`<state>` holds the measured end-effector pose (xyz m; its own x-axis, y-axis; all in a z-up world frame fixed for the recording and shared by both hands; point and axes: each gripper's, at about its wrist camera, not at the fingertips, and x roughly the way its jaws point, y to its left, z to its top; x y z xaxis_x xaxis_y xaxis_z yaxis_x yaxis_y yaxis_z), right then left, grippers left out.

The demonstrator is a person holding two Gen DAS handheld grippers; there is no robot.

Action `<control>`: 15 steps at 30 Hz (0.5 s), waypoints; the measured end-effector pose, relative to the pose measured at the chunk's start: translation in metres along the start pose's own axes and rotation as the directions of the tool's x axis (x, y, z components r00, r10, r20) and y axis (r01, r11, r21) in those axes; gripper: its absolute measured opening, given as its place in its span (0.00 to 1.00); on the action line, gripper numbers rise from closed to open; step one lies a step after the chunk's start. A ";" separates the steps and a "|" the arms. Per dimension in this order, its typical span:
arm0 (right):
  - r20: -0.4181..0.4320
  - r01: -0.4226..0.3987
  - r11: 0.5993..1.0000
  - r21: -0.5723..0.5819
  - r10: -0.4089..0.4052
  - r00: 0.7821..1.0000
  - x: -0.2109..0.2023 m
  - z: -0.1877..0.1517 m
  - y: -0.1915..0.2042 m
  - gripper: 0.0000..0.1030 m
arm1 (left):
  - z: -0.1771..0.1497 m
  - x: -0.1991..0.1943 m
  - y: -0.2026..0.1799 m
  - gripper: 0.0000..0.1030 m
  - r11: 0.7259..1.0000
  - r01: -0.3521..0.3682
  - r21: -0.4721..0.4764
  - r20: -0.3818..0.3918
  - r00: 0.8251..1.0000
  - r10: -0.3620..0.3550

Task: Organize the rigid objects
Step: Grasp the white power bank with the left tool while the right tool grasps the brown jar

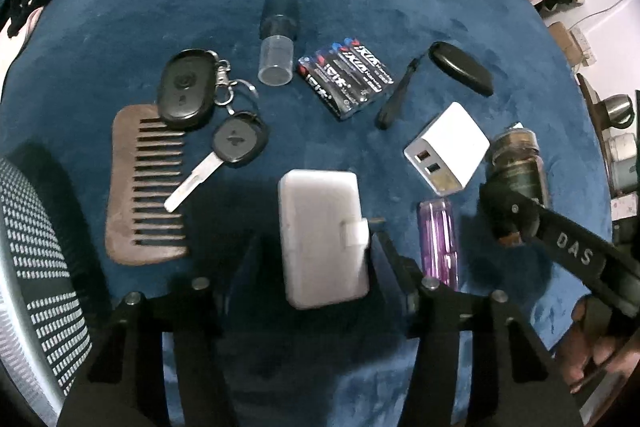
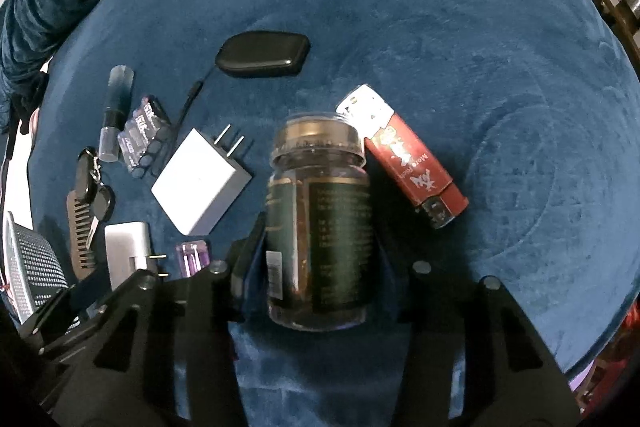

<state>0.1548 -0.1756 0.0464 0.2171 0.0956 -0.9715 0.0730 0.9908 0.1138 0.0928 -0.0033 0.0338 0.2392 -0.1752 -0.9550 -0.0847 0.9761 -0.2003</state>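
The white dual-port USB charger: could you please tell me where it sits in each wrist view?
Left wrist: white USB charger right of centre, ports facing the camera.
Right wrist: left of centre, prongs pointing up-right.
Shared landmark: the pack of batteries, up-left of it in both.

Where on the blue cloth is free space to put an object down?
Free: the wide blue cloth to the right of the red box and beyond the black case. Crowded: the left side, around the comb, keys, batteries and white charger.
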 end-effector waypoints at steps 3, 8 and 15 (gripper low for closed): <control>0.001 -0.006 1.000 0.007 0.006 1.000 0.002 0.002 -0.001 0.47 | 0.001 0.006 -0.002 0.67 1.000 -0.021 -0.005 0.004 1.000 0.021; 0.003 -0.005 1.000 -0.001 0.005 1.000 0.004 0.002 -0.002 0.48 | 0.001 0.010 -0.009 0.72 0.998 -0.053 0.015 -0.005 0.999 0.053; 0.012 0.002 1.000 -0.004 -0.002 1.000 0.004 0.006 0.000 0.48 | 0.006 0.019 -0.026 0.79 0.995 -0.085 0.051 -0.036 0.996 0.087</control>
<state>0.1613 -0.1761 0.0441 0.2285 0.0928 -0.9691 0.0695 0.9914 0.1113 0.1052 -0.0311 0.0222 0.1956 -0.0944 -0.9761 -0.0553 0.9927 -0.1071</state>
